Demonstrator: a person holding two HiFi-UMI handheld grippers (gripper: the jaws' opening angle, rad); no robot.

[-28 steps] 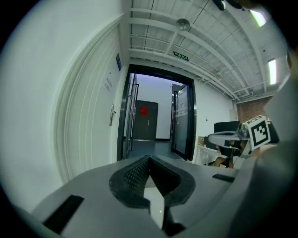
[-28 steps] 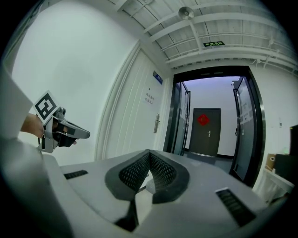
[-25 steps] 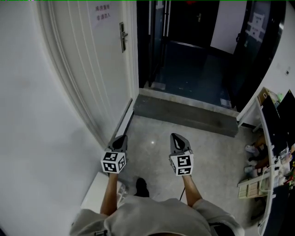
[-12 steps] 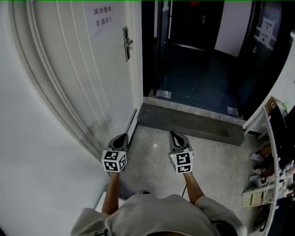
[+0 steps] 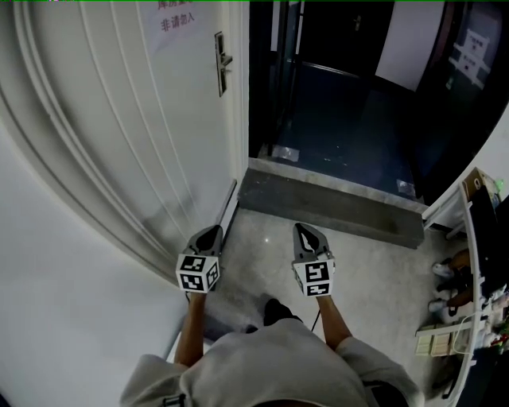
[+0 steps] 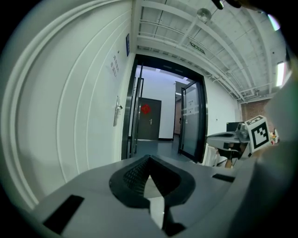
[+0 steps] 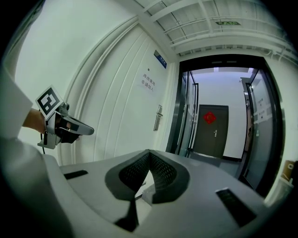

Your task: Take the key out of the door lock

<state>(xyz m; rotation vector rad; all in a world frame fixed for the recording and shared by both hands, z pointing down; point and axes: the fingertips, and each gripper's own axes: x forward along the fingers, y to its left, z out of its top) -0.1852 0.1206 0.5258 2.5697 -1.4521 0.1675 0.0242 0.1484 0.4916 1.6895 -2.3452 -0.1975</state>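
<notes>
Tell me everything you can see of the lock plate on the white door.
The lock plate is a tall, narrow, metallic-looking strip fixed upright on the white door, near the edge beside the dark open doorway. A short lever handle projects from its upper half. A paper notice hangs higher up to its left. Nothing touches it. Whether a key sits in it is too small to tell.
</notes>
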